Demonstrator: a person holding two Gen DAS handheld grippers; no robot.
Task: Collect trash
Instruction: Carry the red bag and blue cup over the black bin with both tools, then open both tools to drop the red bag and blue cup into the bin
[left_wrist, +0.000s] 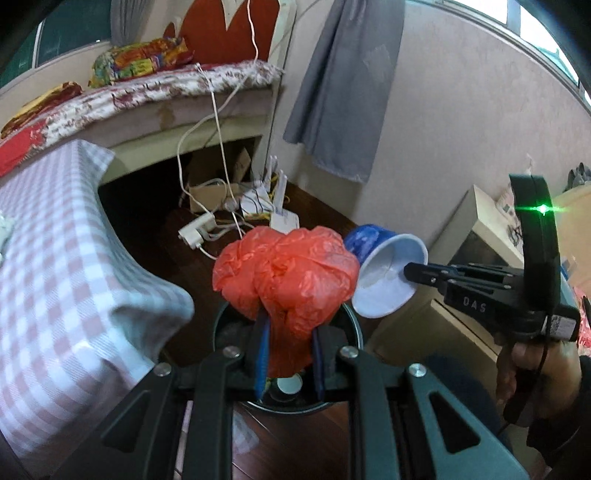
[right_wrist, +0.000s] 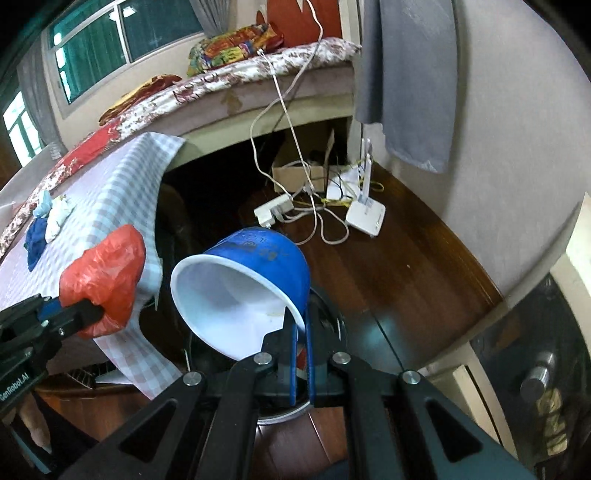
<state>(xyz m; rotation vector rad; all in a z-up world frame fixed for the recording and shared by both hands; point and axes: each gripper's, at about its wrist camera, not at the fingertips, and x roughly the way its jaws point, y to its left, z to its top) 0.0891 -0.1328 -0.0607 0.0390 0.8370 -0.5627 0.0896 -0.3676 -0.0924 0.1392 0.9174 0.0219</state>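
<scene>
While the left gripper (left_wrist: 288, 332) clutches a red plastic bag (left_wrist: 286, 273), the right gripper (right_wrist: 300, 325) pinches a blue cup's (right_wrist: 255, 284) rim above the bin (left_wrist: 352, 317).

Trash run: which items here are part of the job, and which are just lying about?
Job: red bag in left tool; blue cup in right tool; bin below.
Lying about: router, power strip, cardboard box, pillow.

— How do our claws stand?
— Our left claw (left_wrist: 288, 354) is clamped tight, tilted downward. Our right claw (right_wrist: 302, 354) is pinched closed, tilted down too, beside it; our hand (left_wrist: 532, 369) grips its handle.
</scene>
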